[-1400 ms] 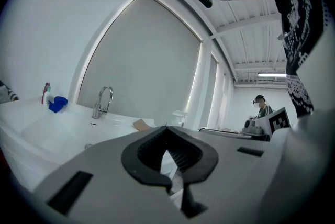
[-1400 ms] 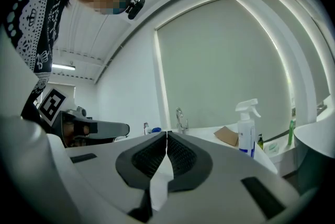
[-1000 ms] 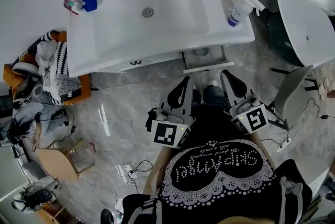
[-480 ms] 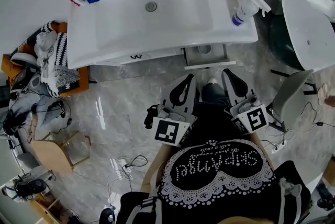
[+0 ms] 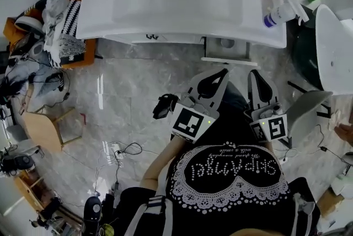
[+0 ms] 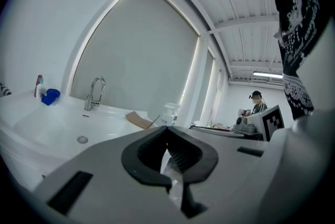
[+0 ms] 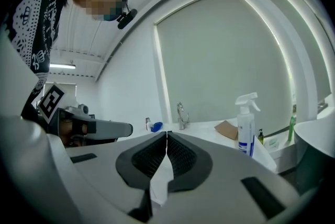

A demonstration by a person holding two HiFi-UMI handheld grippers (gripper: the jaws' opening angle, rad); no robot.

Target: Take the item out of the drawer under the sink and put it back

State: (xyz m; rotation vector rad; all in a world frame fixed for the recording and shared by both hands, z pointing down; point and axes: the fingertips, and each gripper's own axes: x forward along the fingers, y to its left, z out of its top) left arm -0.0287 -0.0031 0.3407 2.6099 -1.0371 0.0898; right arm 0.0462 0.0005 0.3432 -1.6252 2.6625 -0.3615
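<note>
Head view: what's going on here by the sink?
A person stands facing the white sink with a handheld gripper in each hand. The left gripper and the right gripper are both shut with nothing between their jaws, held short of the cabinet. The small drawer under the sink's right side stands open. Something roundish lies inside, too small to identify. Neither gripper touches the drawer.

Blk top [image 5: 229,174] — white lace trim, beaded script.
</note>
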